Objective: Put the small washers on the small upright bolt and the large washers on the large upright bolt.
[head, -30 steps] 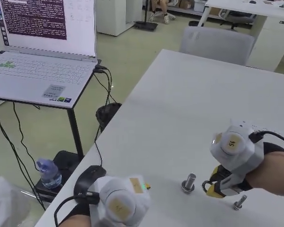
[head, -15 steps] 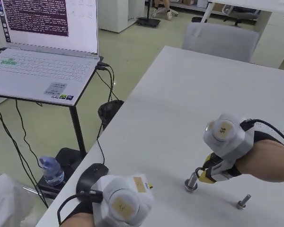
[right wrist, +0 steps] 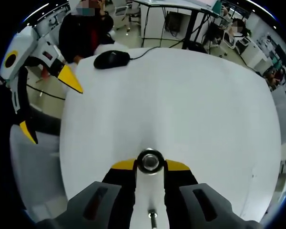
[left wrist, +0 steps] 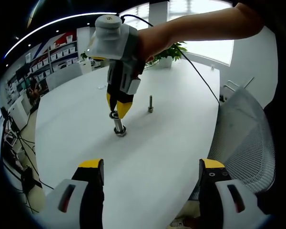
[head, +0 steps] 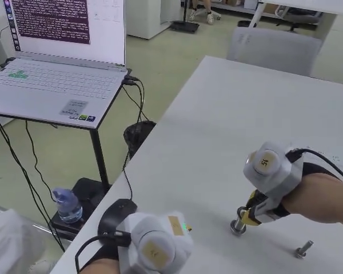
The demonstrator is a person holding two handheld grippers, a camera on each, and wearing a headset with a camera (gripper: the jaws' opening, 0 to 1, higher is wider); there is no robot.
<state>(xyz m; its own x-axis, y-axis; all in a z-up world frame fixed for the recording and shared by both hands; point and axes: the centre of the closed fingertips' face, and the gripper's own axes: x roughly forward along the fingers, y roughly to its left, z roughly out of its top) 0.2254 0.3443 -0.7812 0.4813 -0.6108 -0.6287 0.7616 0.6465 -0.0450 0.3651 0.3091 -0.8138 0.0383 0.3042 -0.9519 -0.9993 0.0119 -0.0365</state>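
Between the right gripper's [head: 250, 216] fingertips a large washer [right wrist: 150, 161] is clamped, at the large upright bolt's [left wrist: 118, 125] top — level it, centre the hole, then let go. Left gripper [left wrist: 151, 164] — released, well apart.

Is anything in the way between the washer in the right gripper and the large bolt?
Nothing visible. The right gripper holds the washer right at the top of the large bolt, and the small bolt stands off to the side.
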